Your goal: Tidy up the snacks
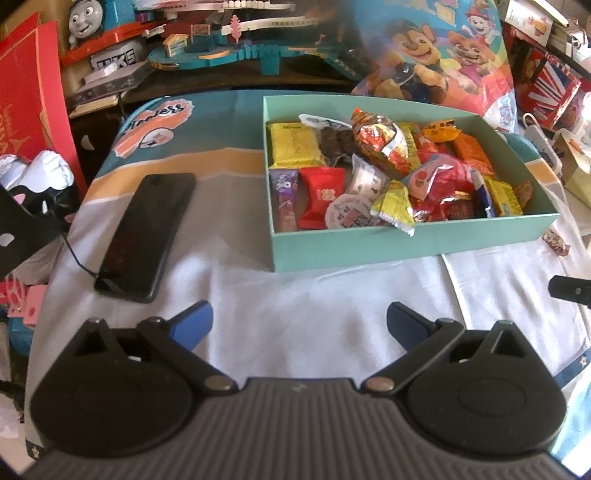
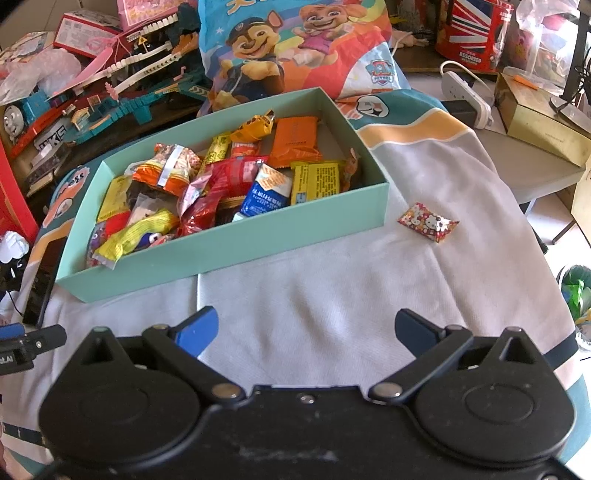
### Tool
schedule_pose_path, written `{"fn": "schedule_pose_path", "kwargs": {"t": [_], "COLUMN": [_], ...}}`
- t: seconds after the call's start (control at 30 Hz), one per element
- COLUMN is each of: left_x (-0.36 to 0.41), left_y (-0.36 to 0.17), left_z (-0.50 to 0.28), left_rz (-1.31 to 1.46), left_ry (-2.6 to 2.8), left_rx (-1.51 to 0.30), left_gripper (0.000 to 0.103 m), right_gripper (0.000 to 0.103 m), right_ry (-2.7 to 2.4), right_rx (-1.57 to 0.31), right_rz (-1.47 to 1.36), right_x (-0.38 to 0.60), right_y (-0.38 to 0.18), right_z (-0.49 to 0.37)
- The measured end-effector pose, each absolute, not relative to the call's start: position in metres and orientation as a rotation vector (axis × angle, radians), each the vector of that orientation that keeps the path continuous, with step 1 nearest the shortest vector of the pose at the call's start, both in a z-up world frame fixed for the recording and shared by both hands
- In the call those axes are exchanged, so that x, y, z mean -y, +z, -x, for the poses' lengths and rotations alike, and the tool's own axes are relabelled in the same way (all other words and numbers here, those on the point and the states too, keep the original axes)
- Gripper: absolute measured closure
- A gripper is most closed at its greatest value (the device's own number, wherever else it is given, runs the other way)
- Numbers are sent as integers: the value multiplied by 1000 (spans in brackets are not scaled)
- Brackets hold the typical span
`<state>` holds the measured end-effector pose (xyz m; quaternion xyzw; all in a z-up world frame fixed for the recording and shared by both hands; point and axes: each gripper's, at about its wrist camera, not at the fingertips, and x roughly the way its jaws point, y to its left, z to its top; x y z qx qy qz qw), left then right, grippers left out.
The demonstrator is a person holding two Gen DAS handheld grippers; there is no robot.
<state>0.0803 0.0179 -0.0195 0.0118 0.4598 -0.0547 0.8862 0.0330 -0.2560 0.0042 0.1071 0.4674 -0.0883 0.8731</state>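
A mint-green box [image 1: 369, 247] [image 2: 221, 254] stands on the cloth-covered table, packed with several wrapped snacks in yellow, red and orange. One small red cartoon-print packet [image 2: 428, 222] [image 1: 557, 242] lies loose on the cloth just right of the box. My left gripper [image 1: 299, 323] hovers in front of the box, open, with nothing between its blue fingers. My right gripper [image 2: 306, 328] is open too, held near the table's front, below and left of the loose packet.
A black phone [image 1: 146, 234] with a cable lies left of the box. Behind the table are a large cartoon-dog bag [image 2: 295, 51], a toy train set [image 1: 229, 40], a red tin [image 2: 476, 33] and a gold box [image 2: 543, 125]. A power strip [image 2: 467, 94] sits at the back right.
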Motion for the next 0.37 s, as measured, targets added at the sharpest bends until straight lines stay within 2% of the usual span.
{"fn": "schedule_pose_path", "kwargs": {"t": [0.37], "left_x": [-17], "left_y": [-15], "left_z": [-81], "left_rz": [-50], "left_ry": [-95], "left_rx": [-947], "left_gripper": [1], "right_gripper": [0], "right_ry": [-190], "right_rx": [-969], "right_rz": [-216], "right_x": [254], "right_y": [7], "right_z": [-33]}}
